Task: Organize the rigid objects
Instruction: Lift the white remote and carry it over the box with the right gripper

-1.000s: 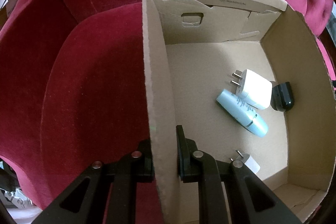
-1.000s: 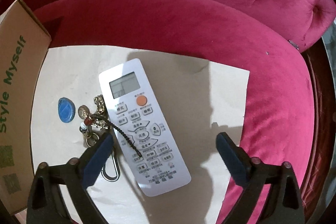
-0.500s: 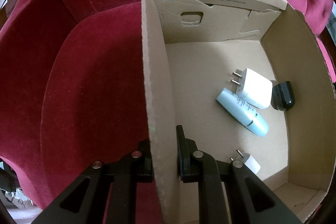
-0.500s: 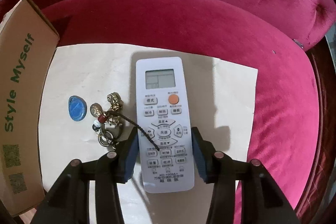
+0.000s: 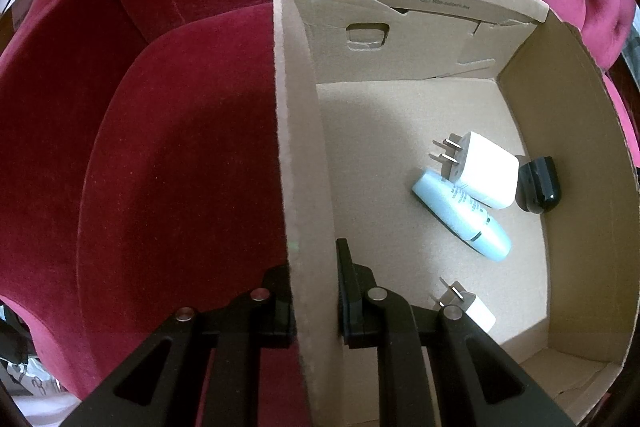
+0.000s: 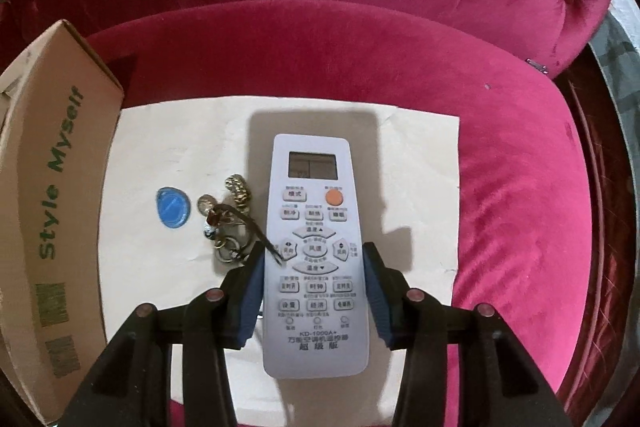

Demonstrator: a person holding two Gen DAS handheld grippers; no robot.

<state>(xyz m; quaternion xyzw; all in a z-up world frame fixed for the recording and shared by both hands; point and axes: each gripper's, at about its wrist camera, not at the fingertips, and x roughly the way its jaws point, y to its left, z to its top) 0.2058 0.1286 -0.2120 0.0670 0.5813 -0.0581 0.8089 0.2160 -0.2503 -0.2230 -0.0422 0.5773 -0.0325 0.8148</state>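
White plastic air-conditioner remote (image 6: 315, 255), long axis running near to far, sits gripped across its width by the right gripper (image 6: 314, 291), whose jaws just closed above the cream paper sheet (image 6: 416, 163); cardboard box (image 6: 44, 211) lies left.

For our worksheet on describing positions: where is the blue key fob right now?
In the right wrist view, the blue key fob lies on the pale sheet, left of the keychain and white remote, right of the cardboard box.
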